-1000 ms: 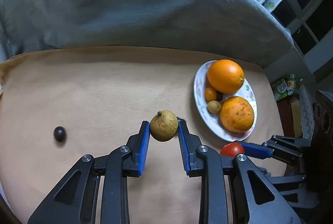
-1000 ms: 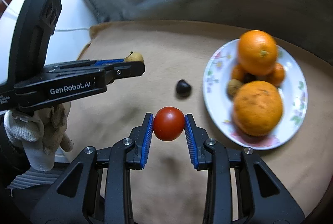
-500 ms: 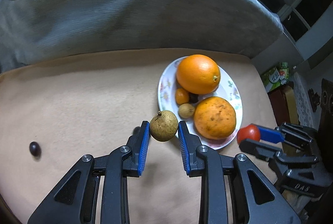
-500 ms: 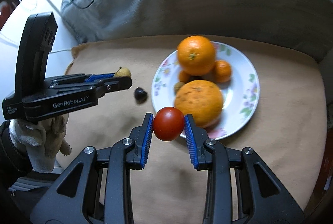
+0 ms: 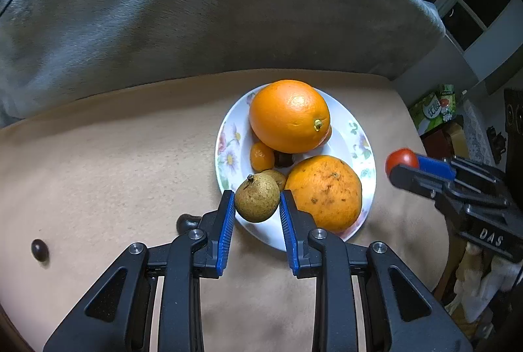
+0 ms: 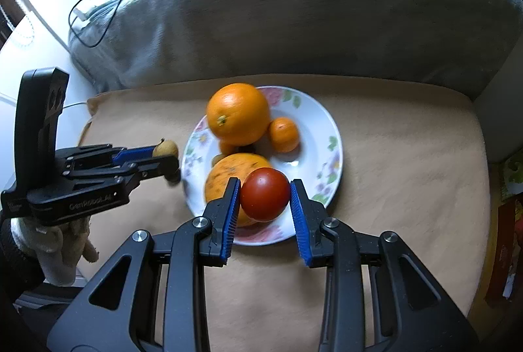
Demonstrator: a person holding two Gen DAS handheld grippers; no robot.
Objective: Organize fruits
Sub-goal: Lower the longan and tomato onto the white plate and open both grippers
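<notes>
Two fruits held over the plate's near edge, ready to be set down.

Nearest, the left gripper point(image 5: 257, 211) clamps a rough, russet, stemmed fruit point(image 5: 257, 197) and the right gripper point(image 6: 265, 204) a glossy tomato point(image 6: 265, 199); each likely needs a bare spot on the floral plate point(image 6: 322, 119) before letting go. Farther in, pitted oranges point(image 5: 289, 116) crowd it; two dark smooth fruits point(image 5: 39, 250) lie on the tan cloth point(image 5: 108, 155) at left.

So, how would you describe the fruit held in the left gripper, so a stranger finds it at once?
Find the flowered plate on the tan cloth. At its near-left rim, the left gripper holds a small brown-green fruit. Unlike the oranges, it is dull, speckled and stemmed.
</notes>
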